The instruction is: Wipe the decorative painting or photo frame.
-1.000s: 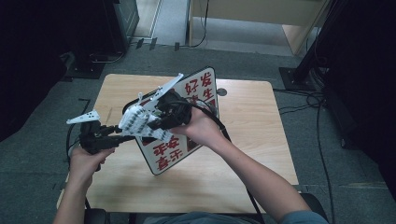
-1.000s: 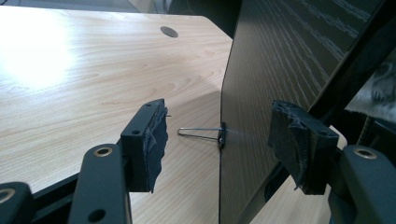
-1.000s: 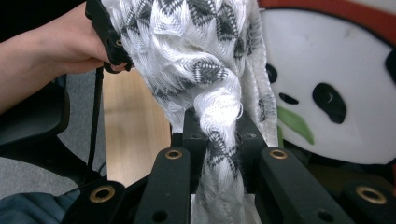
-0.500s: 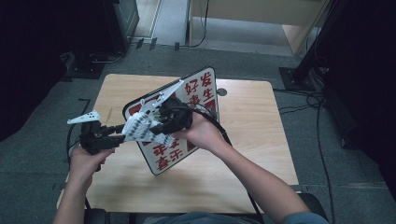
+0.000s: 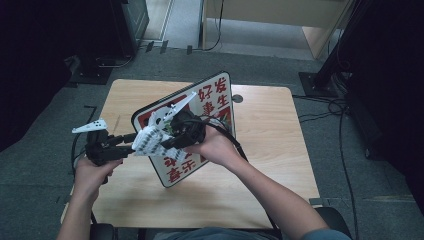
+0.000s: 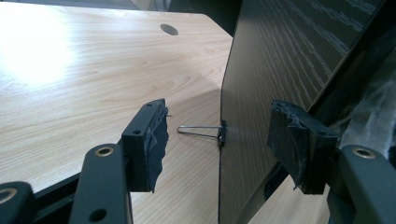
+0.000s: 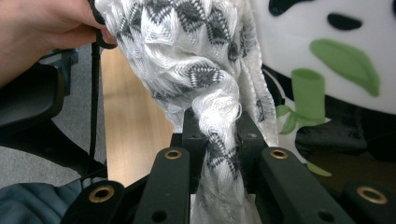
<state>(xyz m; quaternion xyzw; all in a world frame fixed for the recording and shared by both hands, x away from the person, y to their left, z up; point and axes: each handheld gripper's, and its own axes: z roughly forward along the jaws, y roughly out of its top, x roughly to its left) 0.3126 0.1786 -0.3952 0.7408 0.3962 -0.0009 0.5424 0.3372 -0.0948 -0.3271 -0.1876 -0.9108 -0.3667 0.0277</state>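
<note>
Right claw (image 7: pixel 217 135) clenched on patterned cloth (image 7: pixel 205 70), holding it above desk (image 5: pixel 270 145) beside board (image 5: pixel 200 132). Left claw (image 6: pixel 229 140) spread wide, straddling board edge near binder clip (image 6: pixel 222 133). Next, likely: pinch clip, fasten cloth.

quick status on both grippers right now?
Left gripper: open, fingers astride the edge of the board, not clamped.
Right gripper: shut on the cloth.

L gripper (image 5: pixel 131 138) jaws apart, R gripper (image 5: pixel 167 142) jaws clamped, hands close together
</note>
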